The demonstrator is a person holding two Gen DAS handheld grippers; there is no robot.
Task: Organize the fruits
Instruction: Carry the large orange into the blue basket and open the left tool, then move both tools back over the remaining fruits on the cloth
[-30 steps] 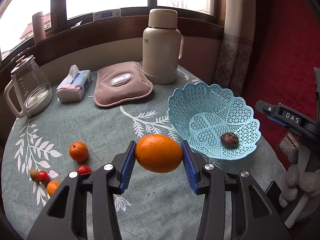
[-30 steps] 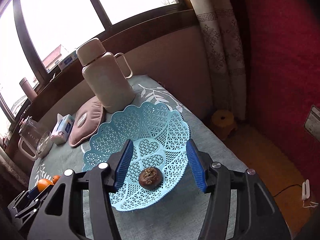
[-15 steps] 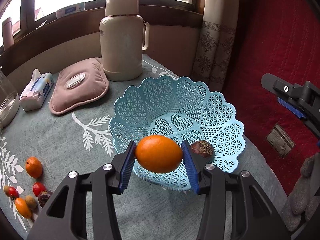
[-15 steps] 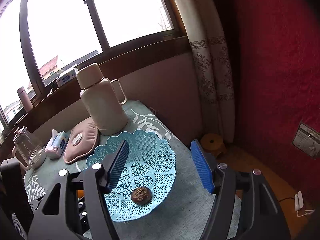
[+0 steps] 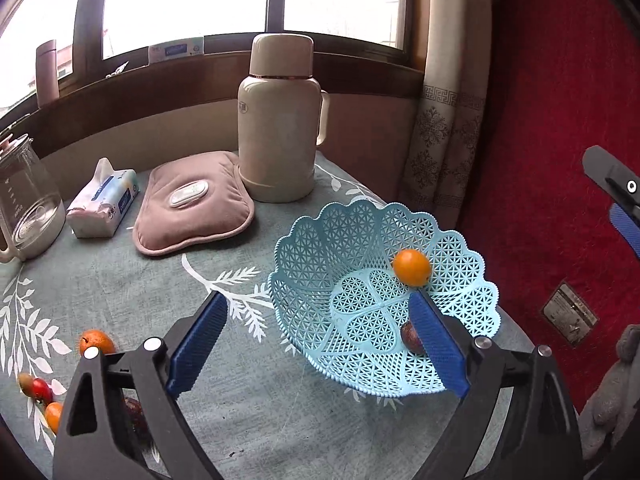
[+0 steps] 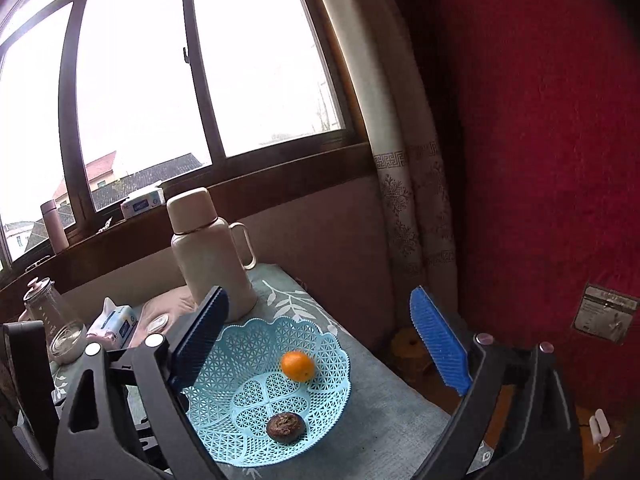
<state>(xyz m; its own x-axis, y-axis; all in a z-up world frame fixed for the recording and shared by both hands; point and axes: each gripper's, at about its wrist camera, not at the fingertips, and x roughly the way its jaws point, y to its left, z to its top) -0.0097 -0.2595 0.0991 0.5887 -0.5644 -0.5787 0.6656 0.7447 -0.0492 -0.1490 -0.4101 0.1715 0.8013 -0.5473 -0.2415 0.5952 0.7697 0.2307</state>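
Released a moment ago, the orange [image 5: 411,267] now lies inside the blue basket [image 5: 316,248] near its far wall, apart from the dark fruit [image 6: 286,426]. Left claw [image 5: 320,344] and right claw [image 6: 320,344] both gape apart, holding nothing.

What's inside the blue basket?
The blue basket holds an orange against its far wall and a dark wrinkly fruit near the front. In the left view, a gripper finger covers part of that dark fruit.
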